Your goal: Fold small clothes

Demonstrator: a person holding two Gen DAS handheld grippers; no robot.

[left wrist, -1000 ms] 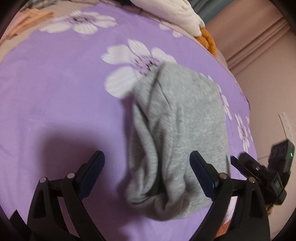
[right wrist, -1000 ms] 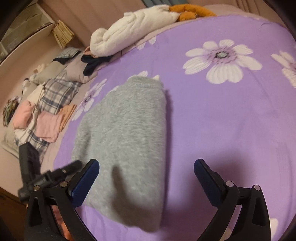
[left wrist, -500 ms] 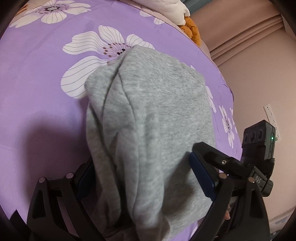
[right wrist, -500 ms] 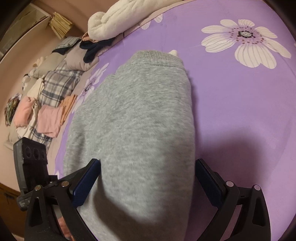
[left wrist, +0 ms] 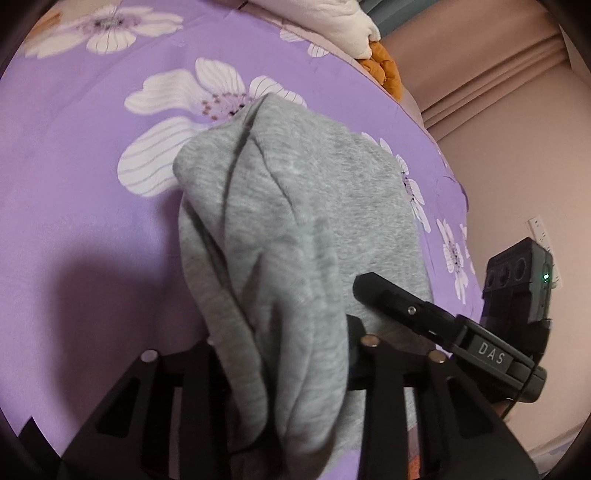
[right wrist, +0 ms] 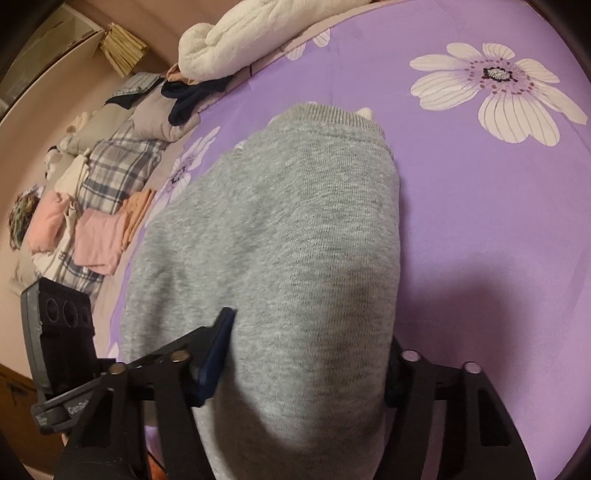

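Cloth fills the gap of both tongs. In the left wrist view the left gripper (left wrist: 284,373) has its jaws closing on a bunched, creased fold of the grey sweater (left wrist: 295,221); the fabric is squeezed between the two black fingers and spills over them toward the camera. Ahead of these tongs the sweater runs away across the purple flowered bedsheet (left wrist: 74,184), one white flower showing just beyond its far end. To the right of the left gripper, the right gripper's finger lies against the same garment's near edge. Far ahead and to the right sit a white fluffy bundle (left wrist: 332,18) and an orange cloth (left wrist: 384,70) at the bed's edge.

In the right wrist view, well off to the left of the tongs, folded pink clothes (right wrist: 99,236) and a plaid garment (right wrist: 118,166) lie beside the sheet. The right gripper (right wrist: 310,354) is also closing, its blue pad pressed into the sweater's left side and the other finger hidden behind the right side, so a wide span of grey knit is caught between them. The ribbed hem lies at the far end, straight ahead
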